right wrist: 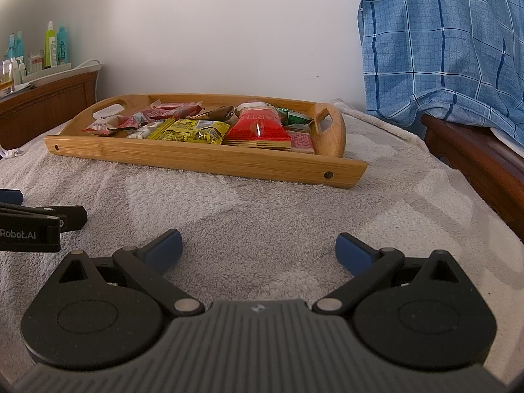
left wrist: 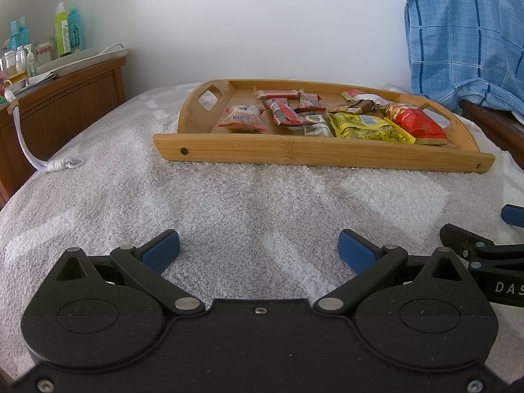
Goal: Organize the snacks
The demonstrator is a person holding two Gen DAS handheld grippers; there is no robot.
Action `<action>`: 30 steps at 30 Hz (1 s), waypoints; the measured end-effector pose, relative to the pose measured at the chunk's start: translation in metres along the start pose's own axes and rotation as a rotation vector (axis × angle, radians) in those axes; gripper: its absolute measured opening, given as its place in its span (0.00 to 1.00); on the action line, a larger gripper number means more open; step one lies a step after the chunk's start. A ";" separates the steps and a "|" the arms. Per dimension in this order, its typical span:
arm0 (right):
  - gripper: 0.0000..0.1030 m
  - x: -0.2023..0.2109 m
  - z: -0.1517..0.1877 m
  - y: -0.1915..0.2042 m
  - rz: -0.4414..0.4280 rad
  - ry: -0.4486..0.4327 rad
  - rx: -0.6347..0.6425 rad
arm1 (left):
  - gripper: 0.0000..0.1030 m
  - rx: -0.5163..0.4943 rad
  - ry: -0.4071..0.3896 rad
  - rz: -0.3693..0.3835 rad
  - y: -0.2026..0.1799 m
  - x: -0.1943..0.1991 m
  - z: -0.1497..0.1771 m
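Observation:
A wooden tray (left wrist: 249, 153) (right wrist: 183, 157) with cut-out handles rests on a grey towel and holds several wrapped snacks. Among them are a yellow packet (left wrist: 366, 126) (right wrist: 193, 131), a red bag (left wrist: 416, 122) (right wrist: 258, 127), a white-and-red candy pack (left wrist: 242, 118) and red bars (left wrist: 283, 113). My left gripper (left wrist: 258, 250) hovers low over the towel, well short of the tray, open and empty. My right gripper (right wrist: 258, 249) is likewise open and empty, beside the left one. Each gripper's side shows at the edge of the other's view.
A grey towel (left wrist: 229, 196) (right wrist: 278, 213) covers the surface. A wooden cabinet (left wrist: 65, 111) at the left carries bottles and a white tray. A white coiled cable (left wrist: 59, 163) lies on the towel's left edge. Blue plaid cloth (right wrist: 442, 39) hangs over dark wooden furniture at the right.

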State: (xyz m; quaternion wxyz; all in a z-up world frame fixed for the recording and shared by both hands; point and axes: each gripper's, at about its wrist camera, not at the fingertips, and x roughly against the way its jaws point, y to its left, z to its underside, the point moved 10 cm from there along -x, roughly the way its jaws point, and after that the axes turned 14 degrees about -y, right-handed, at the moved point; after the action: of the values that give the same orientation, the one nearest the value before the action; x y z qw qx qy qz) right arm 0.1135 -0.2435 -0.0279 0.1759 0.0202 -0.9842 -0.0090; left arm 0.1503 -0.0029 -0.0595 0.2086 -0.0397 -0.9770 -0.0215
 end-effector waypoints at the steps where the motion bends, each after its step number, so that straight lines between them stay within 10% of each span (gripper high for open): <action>1: 1.00 0.000 0.000 0.000 0.000 0.000 0.000 | 1.00 0.000 0.000 0.000 0.000 0.000 0.000; 30: 1.00 0.000 0.001 0.000 0.000 -0.001 0.000 | 1.00 -0.006 0.003 0.005 0.000 0.000 0.001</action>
State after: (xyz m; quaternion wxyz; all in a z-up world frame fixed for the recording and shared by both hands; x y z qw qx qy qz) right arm 0.1129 -0.2436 -0.0283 0.1754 0.0203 -0.9842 -0.0092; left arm 0.1499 -0.0026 -0.0605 0.2098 -0.0426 -0.9765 -0.0239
